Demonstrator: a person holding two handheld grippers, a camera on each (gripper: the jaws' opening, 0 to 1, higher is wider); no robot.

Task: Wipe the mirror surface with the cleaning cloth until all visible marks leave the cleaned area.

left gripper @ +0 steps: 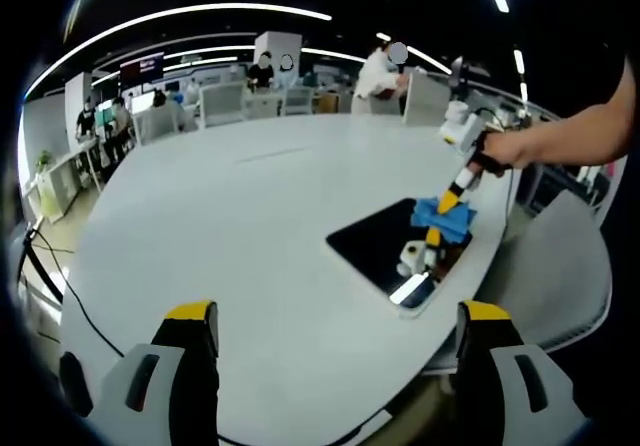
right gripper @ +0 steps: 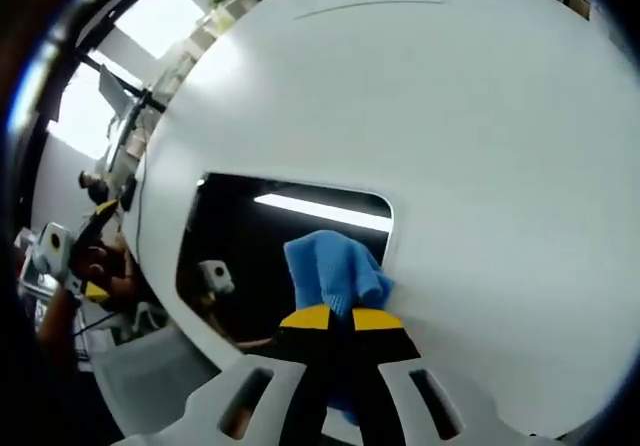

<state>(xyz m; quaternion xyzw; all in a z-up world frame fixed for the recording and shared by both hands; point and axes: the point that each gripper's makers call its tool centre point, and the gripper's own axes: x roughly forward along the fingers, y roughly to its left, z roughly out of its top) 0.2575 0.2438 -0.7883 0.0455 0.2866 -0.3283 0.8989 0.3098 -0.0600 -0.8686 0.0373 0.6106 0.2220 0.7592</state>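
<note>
We see our right gripper [right gripper: 340, 318] clamped on the blue cleaning cloth [right gripper: 333, 271], pressing it onto the mirror [right gripper: 240, 231] (no readable writing) on the white table [left gripper: 230, 216]; our left gripper [left gripper: 338, 318] hovers wide open, holding nothing.

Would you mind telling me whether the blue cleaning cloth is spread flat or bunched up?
Bunched up: the blue cleaning cloth sits crumpled in the shut right gripper, on the dark rectangular mirror.
</note>
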